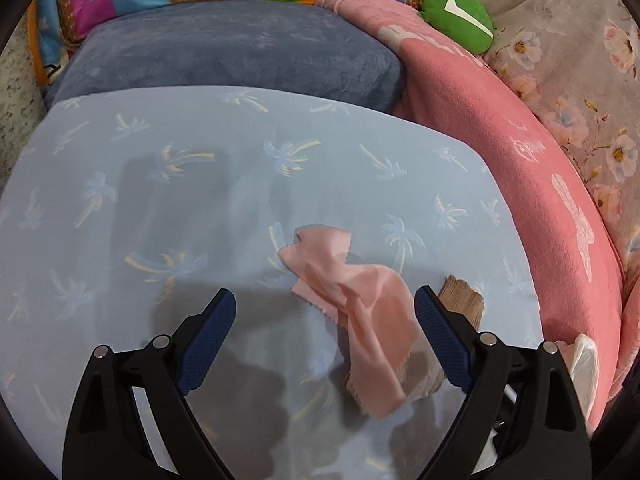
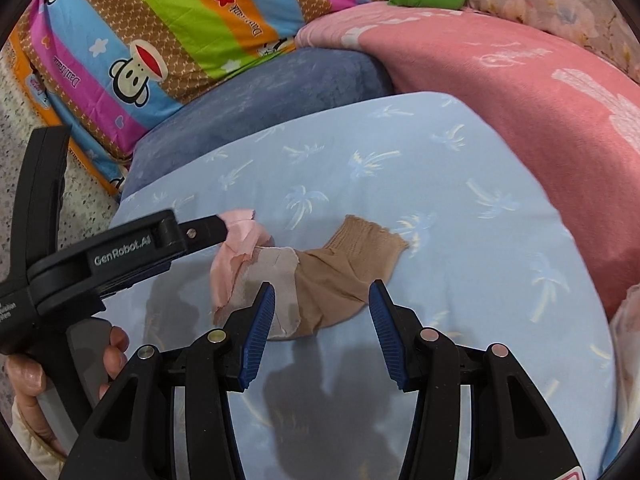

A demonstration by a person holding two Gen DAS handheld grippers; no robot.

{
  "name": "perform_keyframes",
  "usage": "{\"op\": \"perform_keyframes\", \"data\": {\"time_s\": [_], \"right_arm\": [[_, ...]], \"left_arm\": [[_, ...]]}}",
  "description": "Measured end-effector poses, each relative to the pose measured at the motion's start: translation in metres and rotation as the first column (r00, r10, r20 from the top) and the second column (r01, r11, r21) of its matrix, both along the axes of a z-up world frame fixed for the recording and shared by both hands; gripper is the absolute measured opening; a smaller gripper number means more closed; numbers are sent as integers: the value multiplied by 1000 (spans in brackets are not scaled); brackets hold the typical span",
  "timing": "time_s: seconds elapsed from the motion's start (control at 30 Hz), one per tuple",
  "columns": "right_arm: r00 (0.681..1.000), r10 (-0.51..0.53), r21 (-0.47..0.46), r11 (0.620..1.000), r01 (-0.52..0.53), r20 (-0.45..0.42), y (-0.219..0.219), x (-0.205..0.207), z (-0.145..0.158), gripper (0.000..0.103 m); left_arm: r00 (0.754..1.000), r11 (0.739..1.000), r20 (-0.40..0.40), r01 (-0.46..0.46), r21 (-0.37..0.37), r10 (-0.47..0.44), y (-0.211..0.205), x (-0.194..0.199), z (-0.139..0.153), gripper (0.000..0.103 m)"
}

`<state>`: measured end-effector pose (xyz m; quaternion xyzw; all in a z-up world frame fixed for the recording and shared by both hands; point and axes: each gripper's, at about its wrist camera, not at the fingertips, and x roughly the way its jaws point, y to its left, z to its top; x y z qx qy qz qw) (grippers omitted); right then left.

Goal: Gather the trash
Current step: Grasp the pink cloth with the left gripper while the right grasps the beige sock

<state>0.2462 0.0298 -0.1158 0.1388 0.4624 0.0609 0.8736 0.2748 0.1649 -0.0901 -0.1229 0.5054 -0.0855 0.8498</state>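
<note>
Left wrist view: left claw (image 1: 324,304) spread wide, nothing between the blue pads (image 1: 208,336); it hangs above the pale blue palm-print pillow (image 1: 160,208). A pink cloth scrap (image 1: 356,304) lies crumpled on the pillow, mostly between the two fingers and nearer the right one, draped over part of a tan stocking sock (image 1: 464,300) whose ribbed cuff pokes out beside the right finger. Something white and papery (image 1: 584,364) shows at the right edge against the pink blanket (image 1: 540,200); cannot tell what it is. Right wrist view: right claw (image 2: 322,304) also well open and empty, poised just short of the sock (image 2: 340,276), which lies flat with cuff away from the camera and a paler grey toe end near the left pad (image 2: 260,328). The left claw's (image 2: 224,229) tip is at the upper edge of the pink scrap (image 2: 236,252); contact cannot be confirmed, and its own camera shows it gaping. Handling judgement: both pieces look thin, limp and nearly weightless, no fragility; they will drape and may drag each other where they overlap. The sheer sock probably slides on the pads, so pinching a bunched fold or the thicker ribbed cuff should hold best; for the scrap, a raised crease rather than a flat edge, and press lightly since the pillow gives underneath.
</note>
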Motion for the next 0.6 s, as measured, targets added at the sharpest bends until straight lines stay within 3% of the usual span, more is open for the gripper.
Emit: {"op": "perform_keyframes", "data": {"time_s": [0.1, 0.27, 0.3, 0.37, 0.47, 0.6], "right_arm": [[1000, 10, 12, 1000, -10, -17, 6, 9, -10, 49], [999, 32, 24, 999, -31, -41, 15, 15, -23, 48], [998, 34, 27, 999, -33, -45, 15, 16, -25, 44], [999, 37, 23, 999, -37, -39, 16, 15, -27, 38], [997, 65, 31, 997, -64, -39, 21, 14, -27, 18], [997, 67, 20, 998, -66, -36, 22, 11, -20, 7]], "left_arm": [[1000, 1000, -12, 6, -12, -7, -2, 6, -7, 83], [999, 999, -35, 32, -37, -34, -5, 11, -15, 56], [999, 999, -26, 38, -30, -38, -6, 12, -14, 51], [997, 997, -37, 65, -43, -66, -8, 12, -16, 27], [996, 996, -44, 73, -52, -75, -7, 10, -17, 10], [996, 995, -40, 80, -58, -82, -10, 5, -14, 7]]}}
